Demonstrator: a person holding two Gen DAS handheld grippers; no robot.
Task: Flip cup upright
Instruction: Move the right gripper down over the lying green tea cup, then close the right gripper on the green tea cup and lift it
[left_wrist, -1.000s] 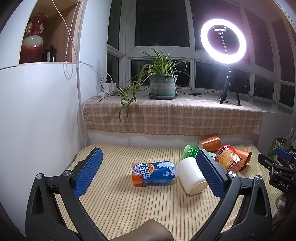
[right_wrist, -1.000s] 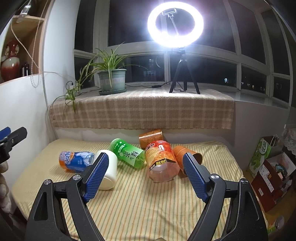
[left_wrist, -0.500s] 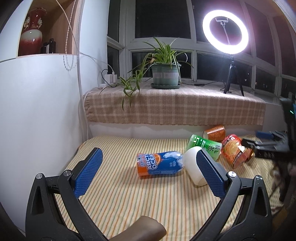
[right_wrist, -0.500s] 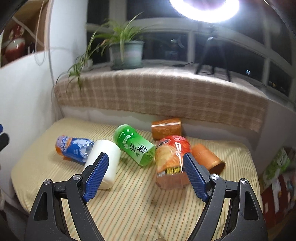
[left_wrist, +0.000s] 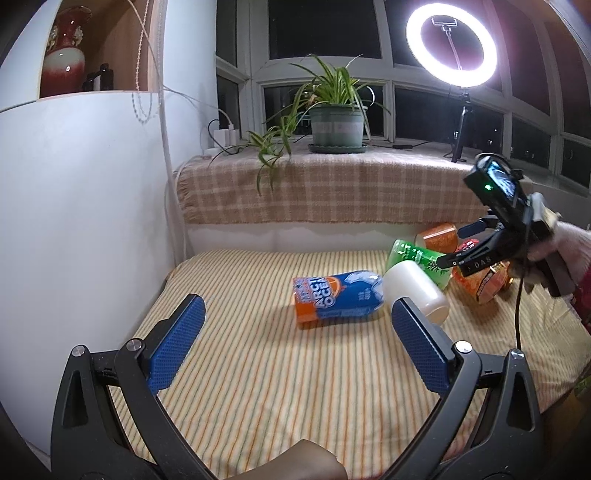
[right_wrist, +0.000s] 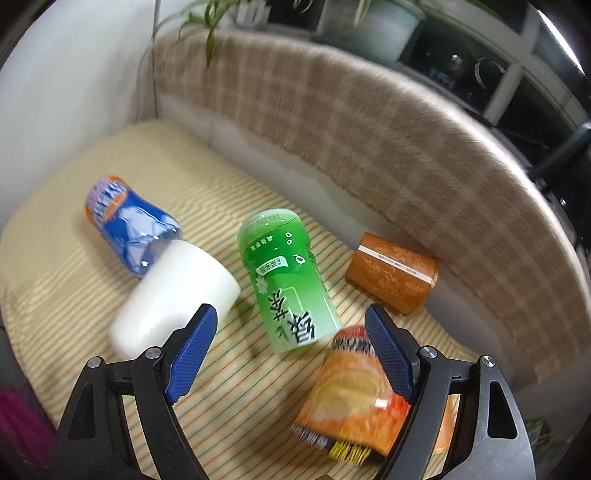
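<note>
Several cups lie on their sides on the striped mat: a blue "Arctic Ocean" cup (left_wrist: 334, 297) (right_wrist: 125, 225), a white cup (left_wrist: 415, 291) (right_wrist: 173, 299), a green tea cup (right_wrist: 286, 284) (left_wrist: 421, 260), an orange patterned cup (right_wrist: 393, 273) (left_wrist: 437, 238) and a red-orange cup (right_wrist: 351, 395) (left_wrist: 480, 284). My left gripper (left_wrist: 295, 354) is open and empty, in front of the blue cup. My right gripper (right_wrist: 291, 354) is open and empty, hovering above the green cup's lower end; it also shows in the left wrist view (left_wrist: 465, 247).
A white wall (left_wrist: 74, 221) borders the mat (left_wrist: 258, 387) on the left. A ledge under a checked cloth (left_wrist: 325, 192) runs along the back, with a potted plant (left_wrist: 334, 125) and a ring light (left_wrist: 452, 44). The mat's right edge drops off.
My right gripper has moved forward and tilted down over the green and red-orange cups. My left gripper has drifted slightly; the cups have not moved.
</note>
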